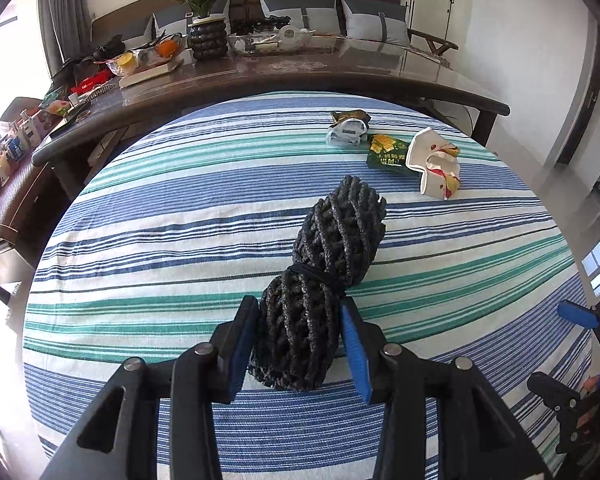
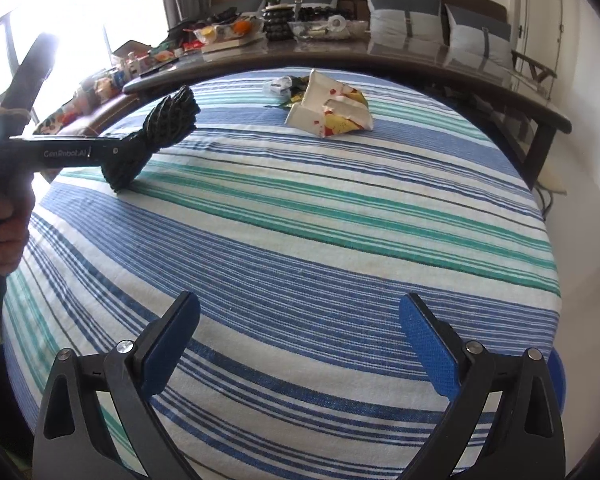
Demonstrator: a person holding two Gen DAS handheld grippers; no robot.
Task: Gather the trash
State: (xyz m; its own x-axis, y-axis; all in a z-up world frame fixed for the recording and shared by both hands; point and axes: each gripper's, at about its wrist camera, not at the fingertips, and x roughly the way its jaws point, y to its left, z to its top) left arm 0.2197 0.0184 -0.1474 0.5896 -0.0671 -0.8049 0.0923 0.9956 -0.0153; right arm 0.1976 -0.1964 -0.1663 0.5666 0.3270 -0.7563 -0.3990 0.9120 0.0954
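Matt woven striped tablecloth (image 1: 180, 216)

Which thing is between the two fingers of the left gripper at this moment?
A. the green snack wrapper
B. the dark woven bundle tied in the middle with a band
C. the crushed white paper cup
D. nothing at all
B: in the left wrist view the dark woven bundle sits between the blue pads of the left gripper, while the crushed paper cup and green wrapper lie far off on the striped cloth.

Blue, green and white striped cloth (image 1: 160, 240); black knobbly bundle (image 1: 324, 280); white, red and yellow crumpled wrapper (image 1: 432, 160).
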